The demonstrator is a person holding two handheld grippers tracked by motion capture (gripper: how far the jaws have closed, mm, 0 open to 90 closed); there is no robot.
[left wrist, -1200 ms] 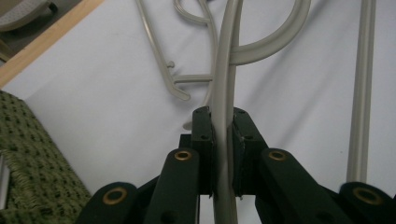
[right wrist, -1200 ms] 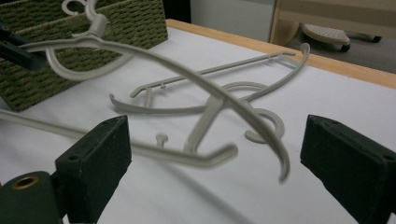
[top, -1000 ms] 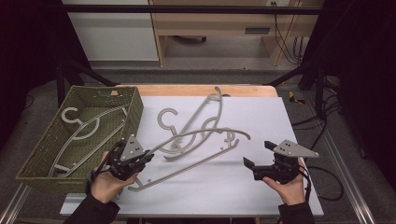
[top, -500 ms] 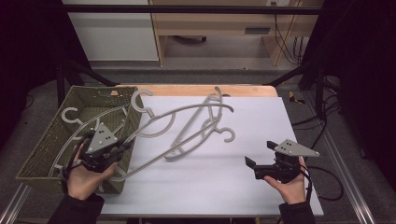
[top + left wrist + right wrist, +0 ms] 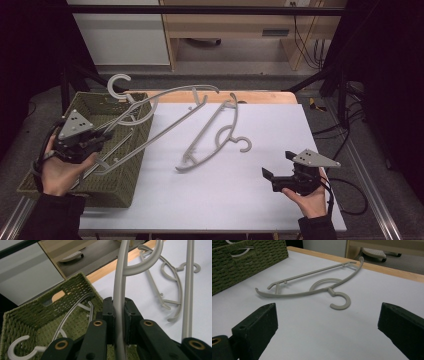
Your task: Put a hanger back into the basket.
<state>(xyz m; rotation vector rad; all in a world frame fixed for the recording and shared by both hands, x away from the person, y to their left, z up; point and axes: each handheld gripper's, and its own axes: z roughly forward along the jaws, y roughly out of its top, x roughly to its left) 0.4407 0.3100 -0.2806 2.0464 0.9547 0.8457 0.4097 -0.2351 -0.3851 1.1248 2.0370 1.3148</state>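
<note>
From above, a white table [image 5: 240, 200] has a green woven basket [image 5: 125, 187] at its left edge. The left gripper [image 5: 102, 136] sits over the basket's near part, clamped on the arm of a grey plastic hanger [image 5: 170, 117]. That held hanger is lifted and tilted, with its hook above the basket's far rim and its long bar reaching right over the table. A second hanger [image 5: 212, 135] lies flat near the table's middle. At the near right, the right gripper [image 5: 266, 176] rests low over bare table, jaws apart and holding nothing.

Along the left gripper's own jaws, the two black pads press together on the pale curved arm of the held hanger [image 5: 119, 290], which rises straight up between them. Below and to the left is the inside of the basket [image 5: 30, 315], with another hanger already lying in it [image 5: 72, 317]. Farther off on the white surface is the second hanger [image 5: 172, 280].

Along the right gripper's jaws, both black tips stand wide apart with bare table between them. Beyond them the flat hanger [image 5: 317, 288] lies with its hook pointing toward the camera, and the basket's corner [image 5: 249, 257] is at far left.

The step in hand appears to be carrying the gripped hanger into the basket. Next it likely needs lowering and levelling so it fits inside the walls before the jaws let go.
</note>
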